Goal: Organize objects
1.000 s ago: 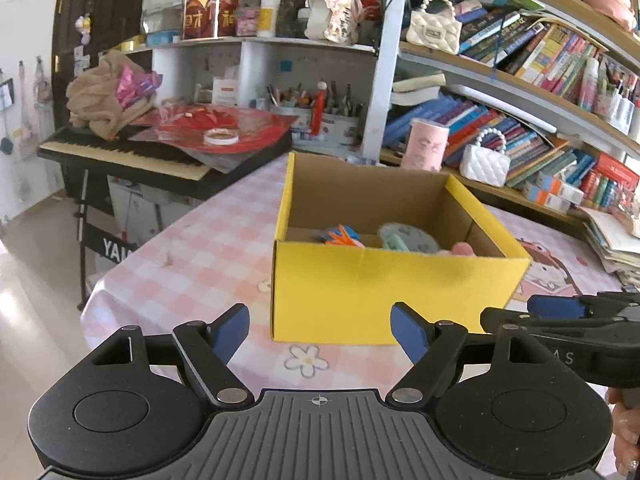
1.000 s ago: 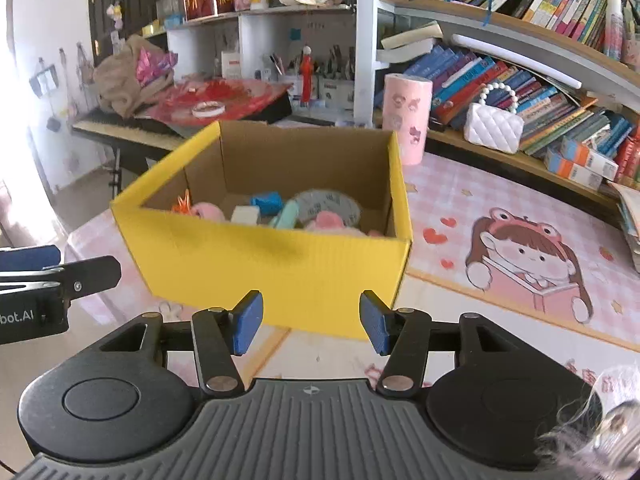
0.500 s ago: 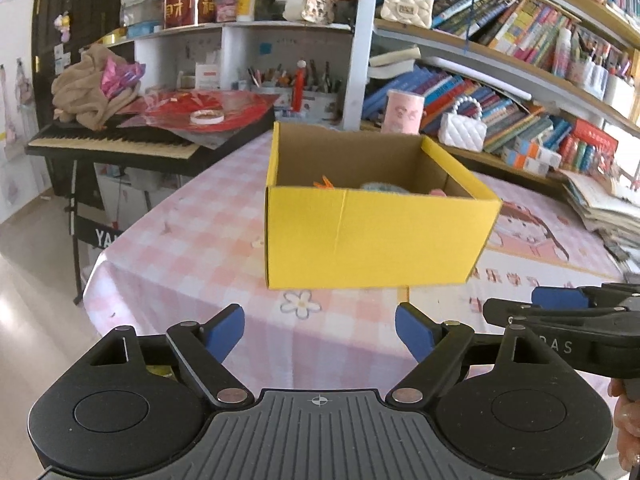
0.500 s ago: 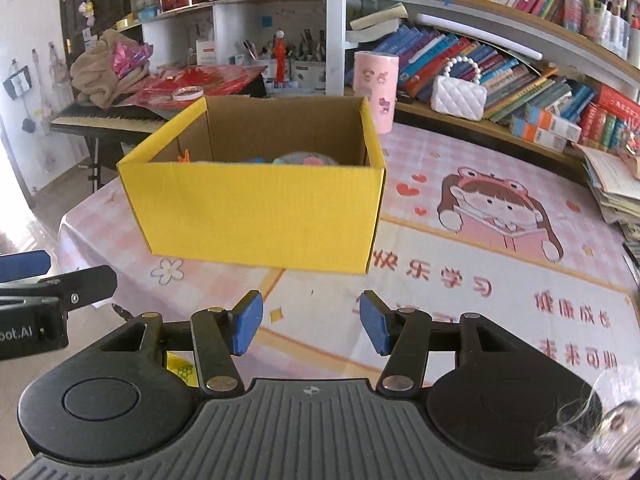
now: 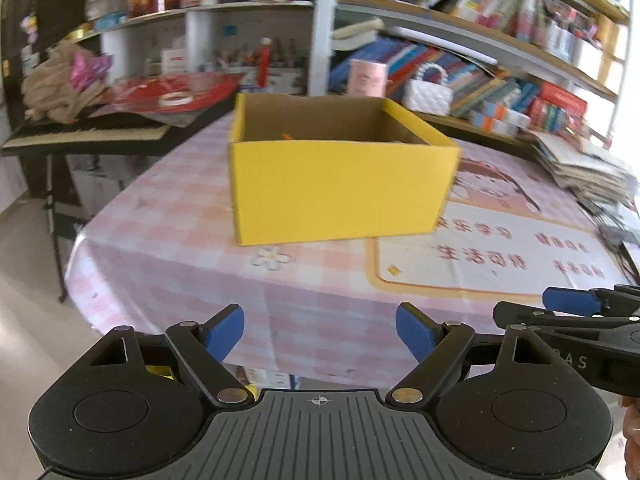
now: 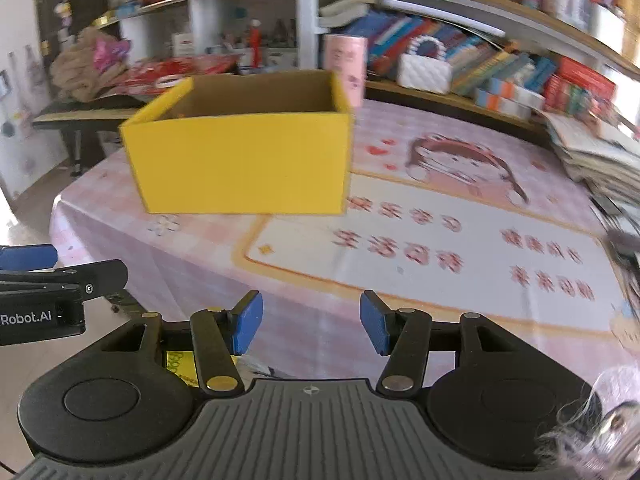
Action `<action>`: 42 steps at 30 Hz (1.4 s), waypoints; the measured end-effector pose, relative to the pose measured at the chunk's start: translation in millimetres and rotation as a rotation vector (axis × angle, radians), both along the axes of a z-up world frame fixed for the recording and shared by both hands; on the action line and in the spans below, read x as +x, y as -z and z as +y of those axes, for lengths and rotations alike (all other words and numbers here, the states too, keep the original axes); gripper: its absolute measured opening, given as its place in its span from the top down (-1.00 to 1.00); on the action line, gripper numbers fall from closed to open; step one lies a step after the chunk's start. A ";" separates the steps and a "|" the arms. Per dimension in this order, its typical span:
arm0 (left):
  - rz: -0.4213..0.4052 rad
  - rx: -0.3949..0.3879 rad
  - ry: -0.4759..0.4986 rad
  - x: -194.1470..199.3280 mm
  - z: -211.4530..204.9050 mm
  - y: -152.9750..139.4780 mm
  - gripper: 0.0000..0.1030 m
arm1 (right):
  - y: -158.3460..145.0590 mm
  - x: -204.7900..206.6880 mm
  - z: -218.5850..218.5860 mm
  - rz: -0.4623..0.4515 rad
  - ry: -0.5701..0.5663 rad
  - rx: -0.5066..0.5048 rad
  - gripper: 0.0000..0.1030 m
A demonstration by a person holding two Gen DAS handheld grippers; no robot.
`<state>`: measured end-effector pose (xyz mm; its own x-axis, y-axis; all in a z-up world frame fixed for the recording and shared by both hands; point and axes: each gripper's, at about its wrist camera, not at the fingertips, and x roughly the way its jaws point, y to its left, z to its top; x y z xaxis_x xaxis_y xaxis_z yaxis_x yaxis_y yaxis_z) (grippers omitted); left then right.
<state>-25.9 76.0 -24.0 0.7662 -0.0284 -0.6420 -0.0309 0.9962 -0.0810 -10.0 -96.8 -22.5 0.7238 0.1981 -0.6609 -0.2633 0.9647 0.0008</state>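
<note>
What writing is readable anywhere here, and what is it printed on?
"Robot.AI": on the left gripper, seen from the right wrist.
"AS": end of a cut-off word on the right gripper, seen from the left wrist.
Red characters on the table mat: too blurred to read.
Book spines on the shelves: too blurred.

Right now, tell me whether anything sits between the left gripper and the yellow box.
Nothing visible does. Only bare checked tablecloth lies between the left gripper and the yellow box; the right gripper sits off to the side.
</note>
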 end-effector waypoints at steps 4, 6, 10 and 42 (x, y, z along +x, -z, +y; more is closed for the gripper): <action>-0.001 -0.005 0.064 2.9 -17.7 1.0 -0.65 | 0.8 -10.7 -20.0 0.000 0.079 -0.002 -0.01; -0.004 -0.006 0.099 5.3 -28.2 1.0 -0.65 | 0.9 -16.3 -31.2 0.000 0.115 -0.008 -0.01; -0.010 -0.003 0.180 8.3 -51.7 1.2 -0.65 | -0.8 -25.5 -55.9 -0.005 0.206 -0.012 -0.01; -0.072 0.102 0.206 21.1 -108.3 -17.4 -0.87 | -14.4 -21.8 -101.8 -0.071 0.389 -0.048 -0.75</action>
<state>-4.8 -32.3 -6.6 0.7947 -0.1261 -0.5937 0.1756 0.9841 0.0260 -31.7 -198.7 -8.0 0.7828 -0.1302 -0.6085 0.1245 0.9909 -0.0519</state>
